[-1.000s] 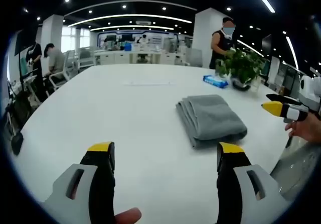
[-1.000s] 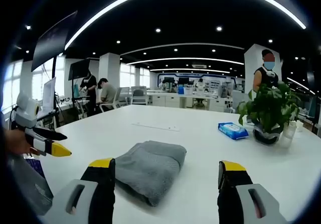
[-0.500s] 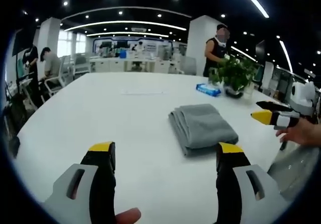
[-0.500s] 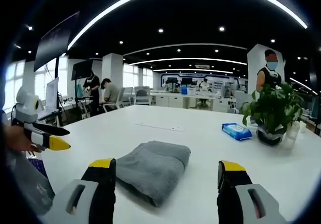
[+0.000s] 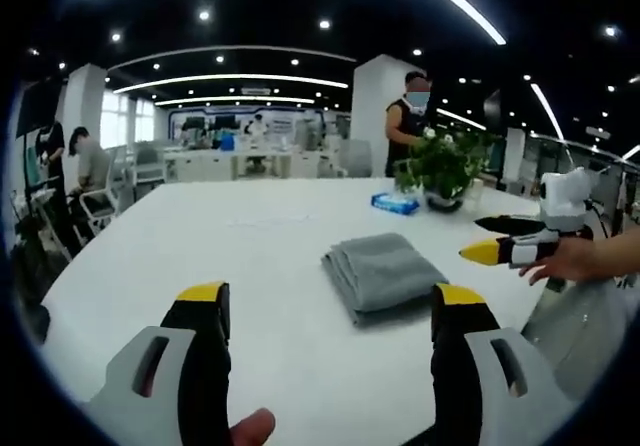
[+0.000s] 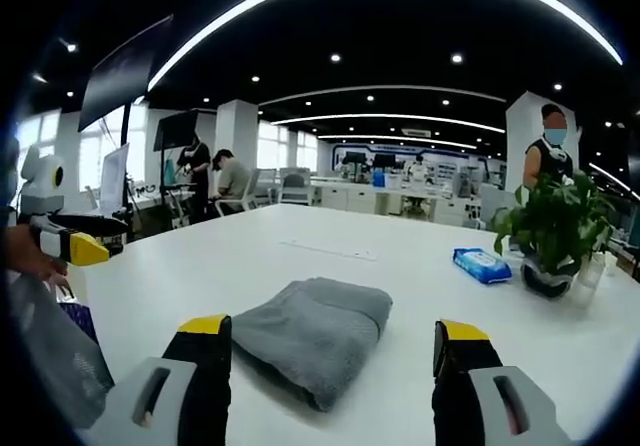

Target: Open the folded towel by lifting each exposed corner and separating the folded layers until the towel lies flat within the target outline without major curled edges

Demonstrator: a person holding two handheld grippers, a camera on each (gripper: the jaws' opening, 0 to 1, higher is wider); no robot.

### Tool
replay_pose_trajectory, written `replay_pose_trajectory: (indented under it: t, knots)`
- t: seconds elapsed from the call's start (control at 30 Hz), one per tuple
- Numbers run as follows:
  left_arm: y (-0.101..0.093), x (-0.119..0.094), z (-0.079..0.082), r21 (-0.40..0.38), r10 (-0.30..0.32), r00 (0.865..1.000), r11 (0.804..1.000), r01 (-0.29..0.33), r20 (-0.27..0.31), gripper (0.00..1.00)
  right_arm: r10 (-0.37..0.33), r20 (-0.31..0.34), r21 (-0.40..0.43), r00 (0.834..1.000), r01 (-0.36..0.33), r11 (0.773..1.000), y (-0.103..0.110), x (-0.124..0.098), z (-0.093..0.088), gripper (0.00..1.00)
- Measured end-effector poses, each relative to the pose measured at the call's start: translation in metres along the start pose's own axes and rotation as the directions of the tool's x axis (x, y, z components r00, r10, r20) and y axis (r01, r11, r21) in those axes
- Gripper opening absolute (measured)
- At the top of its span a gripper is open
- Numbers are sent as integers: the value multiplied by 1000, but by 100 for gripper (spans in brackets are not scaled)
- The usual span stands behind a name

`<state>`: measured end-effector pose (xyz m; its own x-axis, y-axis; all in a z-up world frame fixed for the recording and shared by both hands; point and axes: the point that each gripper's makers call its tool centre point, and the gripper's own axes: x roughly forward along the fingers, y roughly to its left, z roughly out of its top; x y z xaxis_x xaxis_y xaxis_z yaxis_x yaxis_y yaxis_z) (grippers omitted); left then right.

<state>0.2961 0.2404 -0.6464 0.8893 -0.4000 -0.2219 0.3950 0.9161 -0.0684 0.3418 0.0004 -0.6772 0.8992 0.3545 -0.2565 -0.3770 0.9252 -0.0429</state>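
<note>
On the table (image 5: 200, 256), the towel (image 5: 380, 271) remains folded, both tongs farther back.

Black fingers (image 5: 205, 351), yellow tips, grey-white housings

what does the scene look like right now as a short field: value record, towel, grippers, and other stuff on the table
towel: grey folded cloth towel, lying on the table, not yet opened
surface: large white table
left gripper: yellow-tipped left gripper, jaws open, short of the towel, not touching it
right gripper: yellow-tipped right gripper, jaws open, towel's near end between the jaws in its view, contact cannot be told
other items: blue wipes packet and green potted plant beyond the towel
people: masked person standing behind the plant; others at desks far off
</note>
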Motion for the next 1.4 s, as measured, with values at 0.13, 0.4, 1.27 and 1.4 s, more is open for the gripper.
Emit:
replay_pose_trajectory:
  t: [0.13,0.4,1.27,1.4]
  knots:
    - [-2,-9,6,42,5,1000,999,-6,26,80,8,7,-20,1000,-8,1000,4,-1,3,83]
    - [4,-14,24,102,49,986,993,-66,157,77,61,11,-75,998,-60,995,23,3,5,82]
    - [11,-16,6,217,107,992,969,-120,70,59,299,-200,-302,933,-349,887,105,61,-11,57]
    - [14,-14,2,201,118,992,971,-127,54,58,313,-244,-331,918,-383,863,111,75,-21,51]
